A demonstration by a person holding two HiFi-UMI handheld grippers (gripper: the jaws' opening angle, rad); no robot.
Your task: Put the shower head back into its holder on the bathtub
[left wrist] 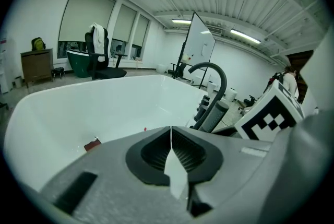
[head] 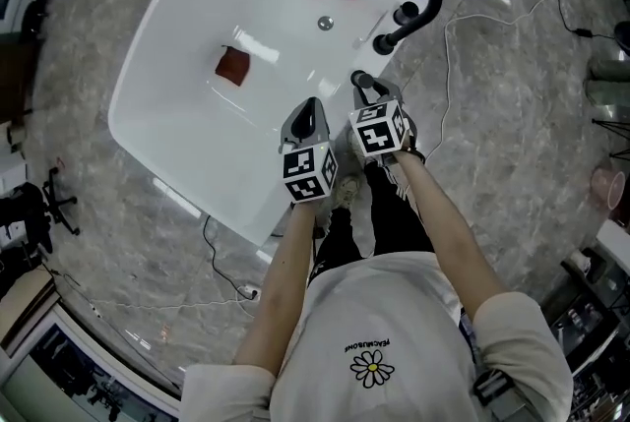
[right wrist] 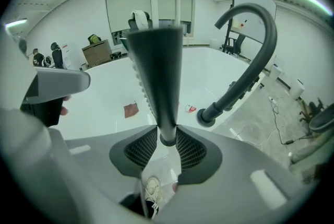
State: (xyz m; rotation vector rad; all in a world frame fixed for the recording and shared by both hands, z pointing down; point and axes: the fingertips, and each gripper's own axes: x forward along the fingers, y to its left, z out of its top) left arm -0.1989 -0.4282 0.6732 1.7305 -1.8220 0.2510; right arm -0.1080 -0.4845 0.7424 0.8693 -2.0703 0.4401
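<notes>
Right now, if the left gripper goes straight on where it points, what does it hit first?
Probably the bathtub, its white inner wall. The left gripper is shut and empty, and the black faucet sits off to the right.

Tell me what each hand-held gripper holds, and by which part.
The right hand-held gripper grips the shower head by the narrow end of its handle. The left hand-held gripper is shut, holding nothing.
</notes>
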